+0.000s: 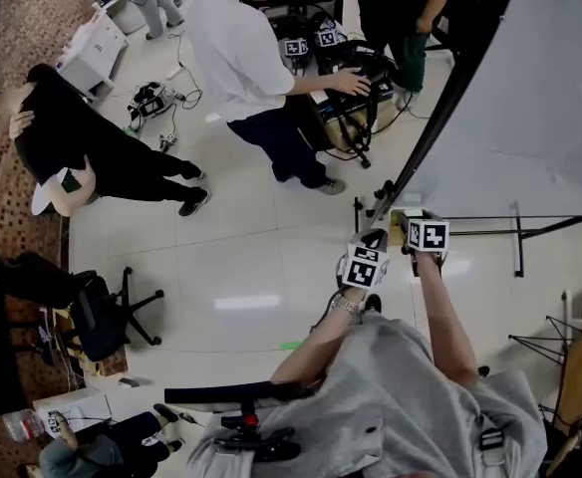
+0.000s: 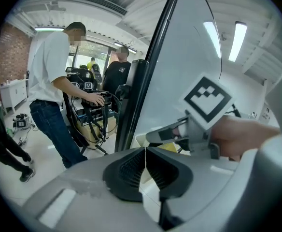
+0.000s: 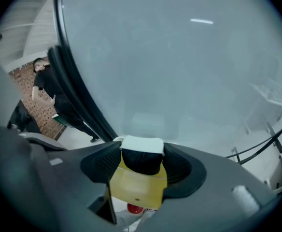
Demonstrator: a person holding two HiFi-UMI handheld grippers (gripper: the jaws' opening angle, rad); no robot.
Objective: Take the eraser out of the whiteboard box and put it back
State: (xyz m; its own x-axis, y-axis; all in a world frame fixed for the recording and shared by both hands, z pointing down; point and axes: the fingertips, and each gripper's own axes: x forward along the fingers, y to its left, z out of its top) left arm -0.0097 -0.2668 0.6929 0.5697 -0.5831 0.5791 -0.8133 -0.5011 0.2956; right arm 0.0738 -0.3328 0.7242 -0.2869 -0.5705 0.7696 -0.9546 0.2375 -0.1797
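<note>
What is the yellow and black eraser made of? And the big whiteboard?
The eraser looks like smooth, slightly see-through yellow plastic with a dark matte pad, probably felt. The whiteboard looks like a glossy coated panel, since a light streak reflects off it.

Pretty bright indoors, ceiling tube lights point(image 2: 238, 35) doing the work, one bouncing off the glossy floor point(image 1: 247, 303). Both gripper views are heavy fisheye with dark corners, and the right one's hazy, bluish, close-up stuff soft
</note>
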